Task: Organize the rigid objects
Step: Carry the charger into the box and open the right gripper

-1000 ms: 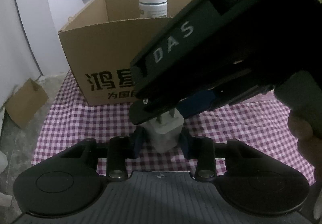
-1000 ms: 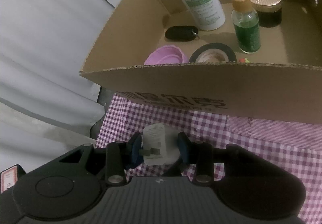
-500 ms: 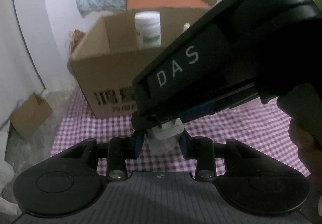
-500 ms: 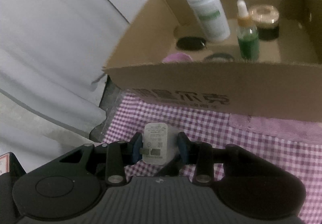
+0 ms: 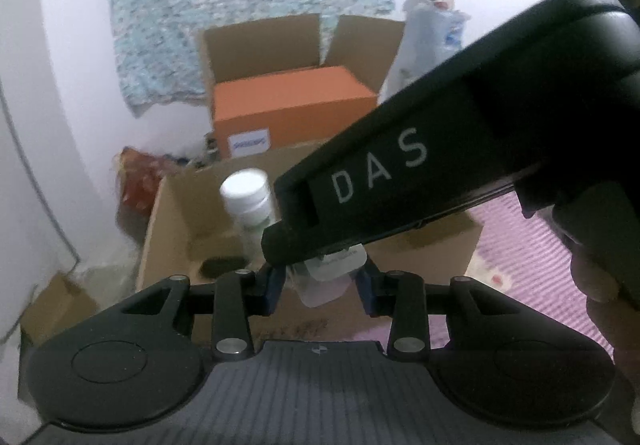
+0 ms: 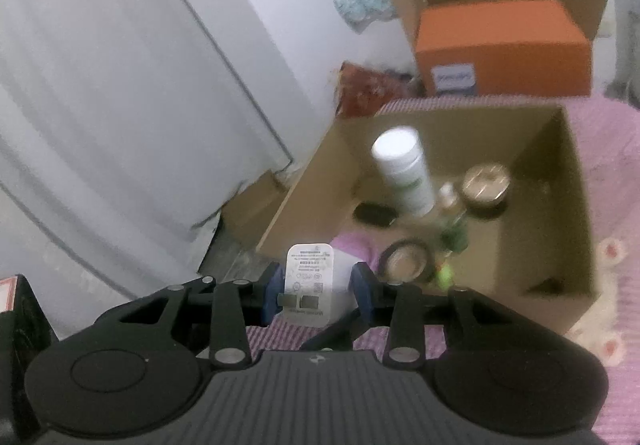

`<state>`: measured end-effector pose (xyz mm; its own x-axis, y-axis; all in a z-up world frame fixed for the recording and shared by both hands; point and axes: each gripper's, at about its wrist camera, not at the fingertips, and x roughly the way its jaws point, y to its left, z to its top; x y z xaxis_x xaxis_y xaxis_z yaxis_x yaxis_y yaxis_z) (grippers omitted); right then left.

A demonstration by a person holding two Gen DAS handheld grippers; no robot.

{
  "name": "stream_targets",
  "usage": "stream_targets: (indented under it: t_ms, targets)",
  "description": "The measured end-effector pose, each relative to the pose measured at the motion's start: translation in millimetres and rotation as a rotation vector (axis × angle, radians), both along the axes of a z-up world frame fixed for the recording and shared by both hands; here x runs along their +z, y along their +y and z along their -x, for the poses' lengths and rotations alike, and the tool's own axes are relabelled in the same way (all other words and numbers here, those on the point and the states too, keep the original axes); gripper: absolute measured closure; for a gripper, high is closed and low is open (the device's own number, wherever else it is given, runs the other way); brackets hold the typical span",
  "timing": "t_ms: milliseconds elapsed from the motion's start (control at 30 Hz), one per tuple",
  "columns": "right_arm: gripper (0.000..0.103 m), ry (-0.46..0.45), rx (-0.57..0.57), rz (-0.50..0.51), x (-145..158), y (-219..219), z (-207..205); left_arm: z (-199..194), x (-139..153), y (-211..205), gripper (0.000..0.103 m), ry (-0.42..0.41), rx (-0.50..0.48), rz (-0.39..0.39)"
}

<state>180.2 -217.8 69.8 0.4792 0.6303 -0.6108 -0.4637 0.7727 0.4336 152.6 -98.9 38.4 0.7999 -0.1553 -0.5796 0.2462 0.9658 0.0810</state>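
Both my hands have risen, so I now look down into the cardboard box (image 6: 576, 205) on the checked cloth; my left gripper (image 5: 320, 281) and right gripper (image 6: 316, 293) both clench the white charger plug (image 6: 308, 281) above the box's near-left corner

Home room, gingham cloth (image 6: 600, 133), cardboard boxes (image 5: 280, 45)

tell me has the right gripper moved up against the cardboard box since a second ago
Yes. The right gripper, shut on the white charger, has risen: the cardboard box front wall blocked its view before; now it looks down inside.
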Motion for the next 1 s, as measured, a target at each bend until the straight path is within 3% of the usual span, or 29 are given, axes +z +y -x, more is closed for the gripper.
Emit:
stream_targets:
  t_ms: [167, 333, 667, 1000]
  targets:
    - [0.061, 0.025, -0.049, 0.003, 6.3, -22.6, -36.1, -41.5, -2.5, -17.4, 0.065, 0.055, -0.045, 0.013]
    - [0.061, 0.09, -0.077, 0.013, -9.1, -40.9, -78.9, -80.2, -16.8, -30.2, 0.065, 0.14, -0.062, 0.025]
    - [0.062, 0.206, -0.079, 0.045, -51.0, -53.7, -125.8, -106.3, -41.4, -43.0, 0.066, 0.266, -0.063, 0.034]
    - [0.067, 0.241, -0.068, 0.094, -71.9, -57.8, -149.2, -122.4, -49.5, -51.5, 0.067, 0.308, -0.062, 0.031]
